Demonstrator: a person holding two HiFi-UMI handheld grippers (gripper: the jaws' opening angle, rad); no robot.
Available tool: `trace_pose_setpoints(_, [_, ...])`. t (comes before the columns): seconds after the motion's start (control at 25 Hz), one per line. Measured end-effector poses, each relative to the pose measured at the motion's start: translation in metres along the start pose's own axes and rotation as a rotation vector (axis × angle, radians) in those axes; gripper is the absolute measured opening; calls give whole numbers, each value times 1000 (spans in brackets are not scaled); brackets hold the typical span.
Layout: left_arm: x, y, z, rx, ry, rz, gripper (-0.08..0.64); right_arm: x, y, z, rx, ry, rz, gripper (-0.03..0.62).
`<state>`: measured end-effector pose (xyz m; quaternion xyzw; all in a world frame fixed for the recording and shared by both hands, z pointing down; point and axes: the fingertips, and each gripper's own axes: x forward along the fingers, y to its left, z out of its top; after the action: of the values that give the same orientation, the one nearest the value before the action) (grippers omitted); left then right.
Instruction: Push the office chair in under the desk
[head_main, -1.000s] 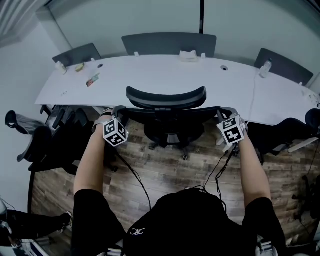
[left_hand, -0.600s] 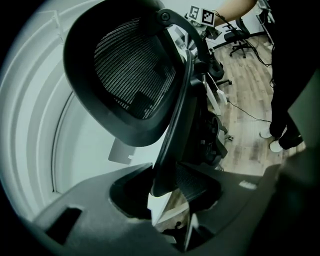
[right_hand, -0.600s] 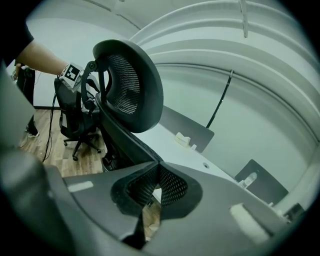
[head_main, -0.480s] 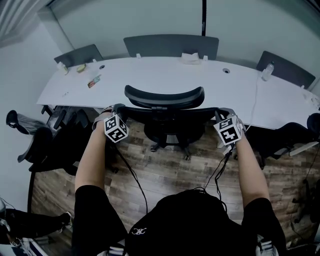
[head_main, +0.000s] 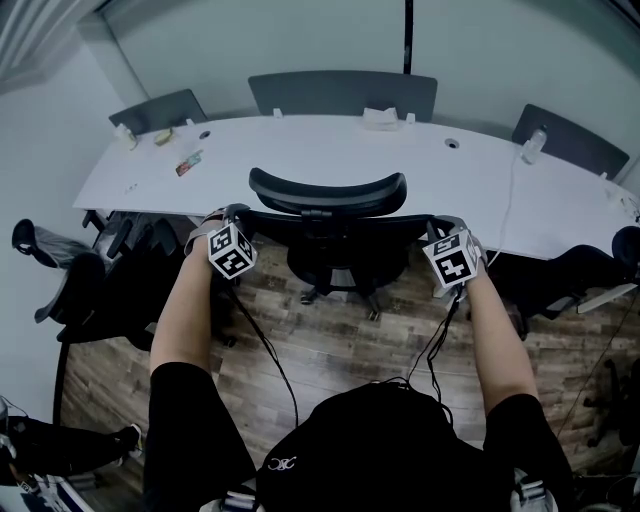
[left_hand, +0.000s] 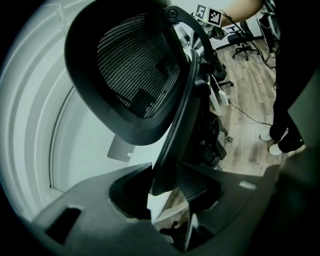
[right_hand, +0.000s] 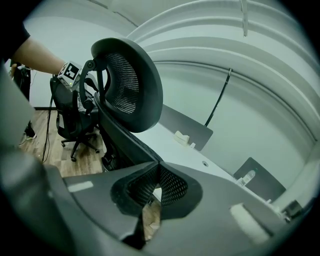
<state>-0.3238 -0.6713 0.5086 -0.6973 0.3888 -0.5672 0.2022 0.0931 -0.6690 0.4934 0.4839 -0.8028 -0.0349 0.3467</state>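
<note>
A black mesh office chair (head_main: 328, 235) stands with its seat partly under the long white desk (head_main: 300, 160), its headrest (head_main: 328, 192) near the desk's edge. My left gripper (head_main: 236, 217) is at the left side of the backrest, and the left gripper view shows its jaws (left_hand: 167, 175) closed on the backrest's frame bar (left_hand: 180, 115). My right gripper (head_main: 438, 226) is at the backrest's right side. Its jaws (right_hand: 157, 170) are shut, tips meeting against the backrest's edge (right_hand: 125, 140), with mesh showing behind them.
Grey chairs (head_main: 342, 93) stand behind the desk. More black chairs (head_main: 110, 280) crowd the left, and another one (head_main: 590, 270) sits at the right. A tissue box (head_main: 380, 118) and a bottle (head_main: 533, 143) are on the desk. Cables (head_main: 262, 350) trail over the wood floor.
The chair and both grippers have edged slightly towards the desk. Neither grip has changed.
</note>
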Motion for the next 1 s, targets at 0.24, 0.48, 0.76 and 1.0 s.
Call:
trace_pose_setpoints(0.24, [1,-1,0,-24,4,-1,147,0,0,-1,7,17,0,11])
trace_pose_setpoints(0.48, [6,4,-4,-23,3,-13,149,2,3,2,7,14,6,11])
trace_pose_setpoints(0.76, [15,16,-9,-56,17,7,149,6,8,8,18,0,22,14])
trace_pose_setpoints(1.0, [24,28,-19,-94,20,28,149,10,17,15,24,-4,16,15])
